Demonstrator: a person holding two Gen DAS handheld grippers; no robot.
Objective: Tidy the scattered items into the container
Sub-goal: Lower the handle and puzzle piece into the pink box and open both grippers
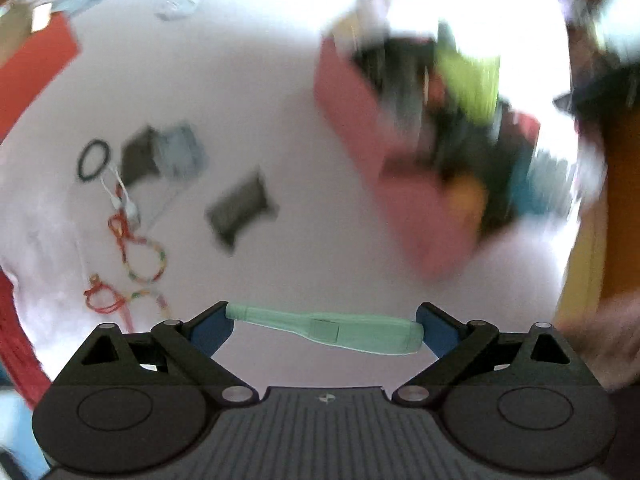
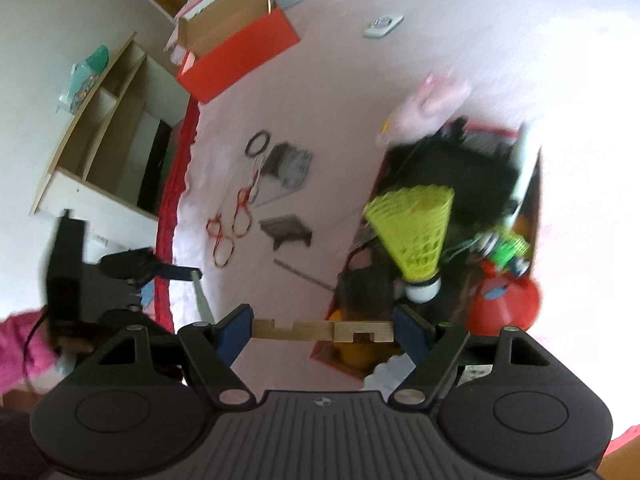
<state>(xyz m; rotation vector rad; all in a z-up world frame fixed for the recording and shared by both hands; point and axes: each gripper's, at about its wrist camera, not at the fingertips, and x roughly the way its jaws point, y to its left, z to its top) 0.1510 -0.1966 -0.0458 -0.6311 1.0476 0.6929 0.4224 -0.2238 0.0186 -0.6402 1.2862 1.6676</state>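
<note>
Between the blue pads of the left gripper [image 1: 323, 330], clamped end to end: a pale green pen-shaped tool [image 1: 328, 330], its long axis crosswise, spanning pad to pad. Jaws spread wide, closed on the tool's two tips. Between the pads of the right gripper [image 2: 323, 330], gripped the same way: a notched wooden strip [image 2: 322, 330], lying crosswise, ends pressed against the pads.

Beyond the right fingers, directly ahead and slightly right: the red container [image 2: 496, 132], open-topped and already crowded with a yellow-green shuttlecock [image 2: 416, 232], dark objects and a red round toy [image 2: 504, 300]. Near rim of the container just under the strip's right end. Right hand judged the nearer, almost over the opening.

From the left wrist view, heavily blurred: the same container up and to the right of the fingers, well apart from the green tool.

Farther out on the pale pink surface [image 2: 340, 80], loose: a black ring [image 2: 258, 144], beaded cords [image 2: 228, 236], a grey card [image 2: 290, 166], a small dark stand [image 2: 286, 230], a thin rod [image 2: 304, 274].

Likely next: each long piece tipped lengthwise to fit between the things already inside.
</note>
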